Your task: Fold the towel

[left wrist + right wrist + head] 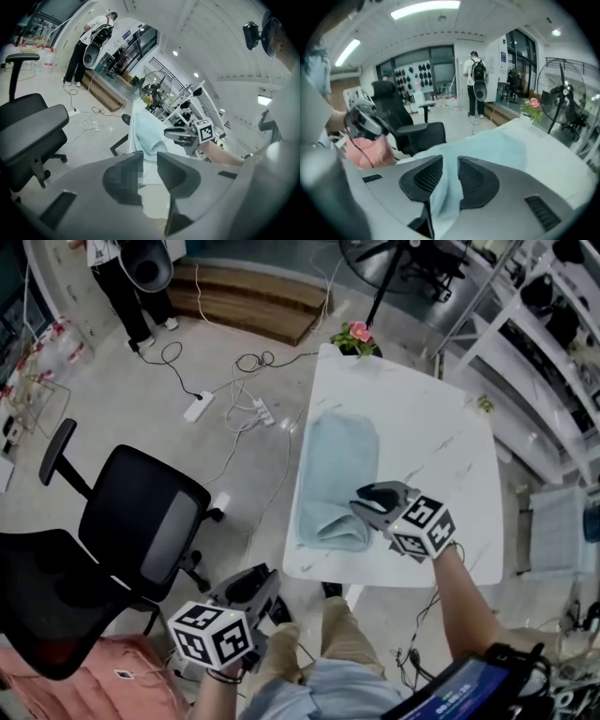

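Note:
A light blue towel (339, 474) lies folded lengthwise on the left half of the white marble table (422, 427). My right gripper (368, 502) is at the towel's near right corner. In the right gripper view a fold of the towel (492, 145) fills the narrow gap between the jaws of the right gripper (450, 171) and drapes down below them. My left gripper (261, 582) hangs off the table, below its near left corner, over the person's lap. Its jaws (149, 164) stand slightly apart with nothing between them, pointing toward the towel (145, 136).
A black office chair (141, 521) stands left of the table. A flower pot (356, 337) sits on the table's far corner. Cables and a power strip (199, 407) lie on the floor. A person (127, 287) stands far left. White shelving (534, 334) lines the right.

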A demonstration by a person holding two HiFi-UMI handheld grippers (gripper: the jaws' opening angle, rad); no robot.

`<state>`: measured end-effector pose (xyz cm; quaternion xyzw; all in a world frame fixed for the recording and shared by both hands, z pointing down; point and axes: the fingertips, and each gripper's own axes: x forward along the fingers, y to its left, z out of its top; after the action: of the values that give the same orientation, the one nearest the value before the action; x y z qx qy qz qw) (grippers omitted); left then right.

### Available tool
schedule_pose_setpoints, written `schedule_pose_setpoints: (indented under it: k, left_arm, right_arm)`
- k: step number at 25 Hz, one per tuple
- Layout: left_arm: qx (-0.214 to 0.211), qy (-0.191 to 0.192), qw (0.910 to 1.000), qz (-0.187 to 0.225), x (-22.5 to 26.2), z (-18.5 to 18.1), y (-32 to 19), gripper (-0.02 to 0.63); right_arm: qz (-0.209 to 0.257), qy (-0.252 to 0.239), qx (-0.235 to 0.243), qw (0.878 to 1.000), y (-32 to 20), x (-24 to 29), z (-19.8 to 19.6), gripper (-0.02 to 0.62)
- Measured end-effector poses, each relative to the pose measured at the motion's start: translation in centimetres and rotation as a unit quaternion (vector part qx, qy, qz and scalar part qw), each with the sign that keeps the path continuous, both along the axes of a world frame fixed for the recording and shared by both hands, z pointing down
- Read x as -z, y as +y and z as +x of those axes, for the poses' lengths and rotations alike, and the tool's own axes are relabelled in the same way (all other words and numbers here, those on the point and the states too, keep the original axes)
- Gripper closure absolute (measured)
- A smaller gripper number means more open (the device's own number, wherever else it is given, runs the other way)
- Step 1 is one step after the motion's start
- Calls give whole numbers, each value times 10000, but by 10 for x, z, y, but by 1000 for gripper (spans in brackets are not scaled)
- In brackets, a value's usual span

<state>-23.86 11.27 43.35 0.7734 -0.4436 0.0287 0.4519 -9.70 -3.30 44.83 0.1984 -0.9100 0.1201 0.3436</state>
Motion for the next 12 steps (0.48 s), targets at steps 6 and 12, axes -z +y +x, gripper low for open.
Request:
schedule_pose_setpoints:
  k: [6, 12]
  left_arm:
    - [-26, -61, 9999, -156, -12, 0, 5, 512]
    - [2, -64, 9999, -101, -7, -6, 4, 512]
  right_arm:
    - [1251, 692, 991, 9847, 40, -14, -24, 391]
    - [2024, 1160, 1751, 9565, 55, -28, -72, 444]
